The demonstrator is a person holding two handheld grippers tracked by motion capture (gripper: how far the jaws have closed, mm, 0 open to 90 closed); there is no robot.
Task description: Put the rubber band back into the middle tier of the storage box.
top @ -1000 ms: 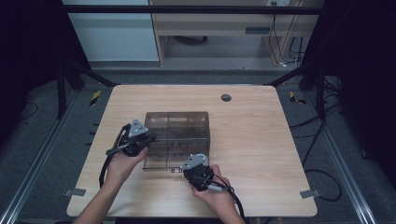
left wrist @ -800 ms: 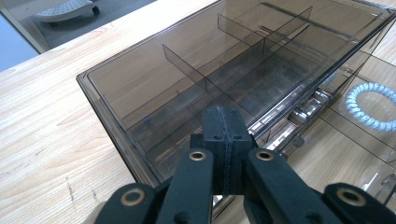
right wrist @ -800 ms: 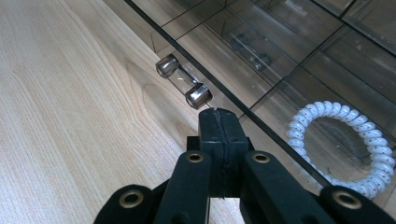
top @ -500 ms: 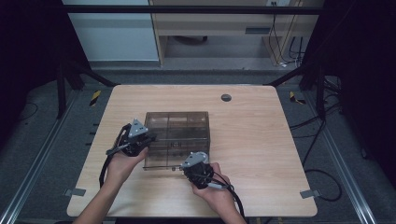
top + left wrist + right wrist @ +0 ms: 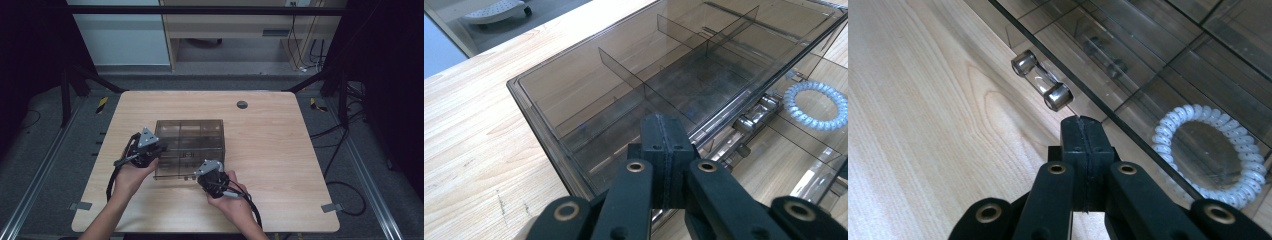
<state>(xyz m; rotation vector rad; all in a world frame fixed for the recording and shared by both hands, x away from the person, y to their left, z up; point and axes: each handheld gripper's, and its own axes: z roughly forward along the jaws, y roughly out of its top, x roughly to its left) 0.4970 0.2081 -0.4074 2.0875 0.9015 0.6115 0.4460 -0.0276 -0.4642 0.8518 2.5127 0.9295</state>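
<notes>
Left gripper view first: my left gripper (image 5: 664,131) has its two black jaws pressed flat together with nothing between them, and the tips sit at the near rim of the smoked plastic organizer box (image 5: 574,95). Just past the tips I see the lid's divider walls crossing into compartments. Off to the right of the jaws, lower in the box, a white coiled hair tie (image 5: 815,106) lies in one compartment, with the metal hinge fittings between it and my jaws.

In the right gripper view, my right gripper (image 5: 1084,125) is likewise closed, jaws meeting along one seam and empty. Its tips stand right at the edge of the box, just below a clear cylindrical latch (image 5: 1042,80) on the box's side. The hair tie (image 5: 1214,150) lies to the right of these jaws, under the tinted plastic. To the left of the jaws is bare wooden table (image 5: 913,110).

From the high view, I see the left gripper (image 5: 150,148) at the box's (image 5: 192,145) left side and the right gripper (image 5: 210,172) at its near right corner. Far beyond both, a small dark round grommet (image 5: 242,104) sits in the tabletop.
</notes>
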